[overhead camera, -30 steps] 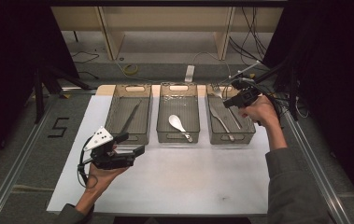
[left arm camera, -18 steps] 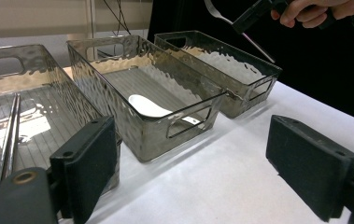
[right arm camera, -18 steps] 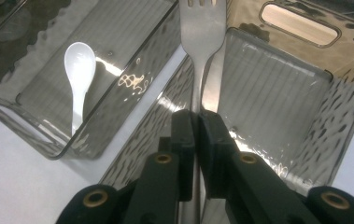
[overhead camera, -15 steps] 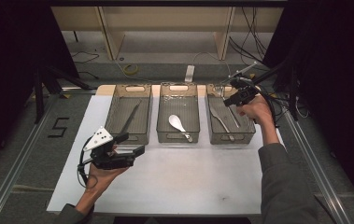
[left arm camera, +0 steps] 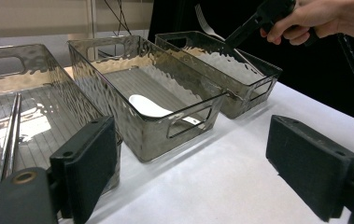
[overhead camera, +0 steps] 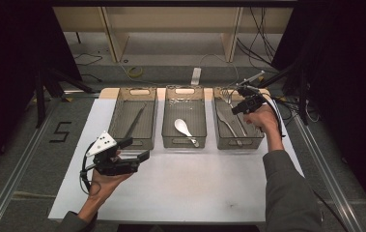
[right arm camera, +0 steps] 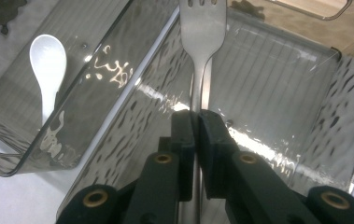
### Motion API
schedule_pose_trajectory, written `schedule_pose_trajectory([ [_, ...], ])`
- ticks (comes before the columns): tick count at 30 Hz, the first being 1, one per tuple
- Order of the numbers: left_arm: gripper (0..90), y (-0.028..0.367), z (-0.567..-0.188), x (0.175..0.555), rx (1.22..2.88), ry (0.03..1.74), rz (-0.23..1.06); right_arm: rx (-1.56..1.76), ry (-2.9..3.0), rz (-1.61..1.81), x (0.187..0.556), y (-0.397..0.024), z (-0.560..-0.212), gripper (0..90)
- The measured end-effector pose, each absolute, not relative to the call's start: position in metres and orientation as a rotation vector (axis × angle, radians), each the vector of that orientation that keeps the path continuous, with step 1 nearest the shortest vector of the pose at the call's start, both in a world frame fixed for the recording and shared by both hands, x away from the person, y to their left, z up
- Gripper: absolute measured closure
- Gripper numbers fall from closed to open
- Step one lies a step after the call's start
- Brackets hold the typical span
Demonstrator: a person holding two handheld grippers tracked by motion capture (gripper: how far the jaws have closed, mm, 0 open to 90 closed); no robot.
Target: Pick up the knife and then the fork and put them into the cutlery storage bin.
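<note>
Fork: clamped by its handle between the pads of the right gripper; tines point away from the gripper, out past its tips, over the far end of the right bin.
Right gripper: jaws drawn narrow on the fork handle, pads pressing it from both sides; in the high view it sits in the person's right hand above the right bin.
Right bin: clear ribbed plastic, directly below the right gripper; cutlery already lies on its floor, a knife-like piece among it, the rest hard to make out.
Middle bin: just beside the right bin, on the side toward the left gripper; holds a white spoon, bowl toward the far end.
Left bin: farthest from the right gripper, just ahead of the left gripper; a long thin metal utensil lies along it.
Left gripper: held in the left hand low over the white table cover, near its front, well apart from the right gripper; jaws spread wide, nothing between the pads.
Three bins: side by side in a row, across the far part of the table cover.
</note>
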State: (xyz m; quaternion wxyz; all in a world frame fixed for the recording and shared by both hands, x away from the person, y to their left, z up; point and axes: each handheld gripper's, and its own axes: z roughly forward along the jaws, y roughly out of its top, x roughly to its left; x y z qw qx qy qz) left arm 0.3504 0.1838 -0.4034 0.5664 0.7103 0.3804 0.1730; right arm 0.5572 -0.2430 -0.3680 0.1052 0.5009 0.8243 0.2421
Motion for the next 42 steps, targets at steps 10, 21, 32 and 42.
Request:
schedule_pose_trajectory([
  [10, 16.0, 0.184, -0.403, 0.350, 1.666, 0.896, 0.405, 1.504, 2.440, 0.697, 0.557, -0.243, -0.386, 85.6],
  [21, 16.0, 0.184, -0.403, 0.351, 1.671, 0.894, 0.405, 1.548, 2.447, 0.664, 0.556, -0.243, -0.395, 85.2],
  [32, 16.0, 0.183, -0.404, 0.351, 1.673, 0.895, 0.404, 1.586, 2.424, 0.678, 0.554, -0.245, -0.389, 57.1],
  [42, 16.0, 0.184, -0.404, 0.352, 1.658, 0.906, 0.378, 1.446, 2.426, 0.854, 0.527, -0.234, -0.362, 44.2],
])
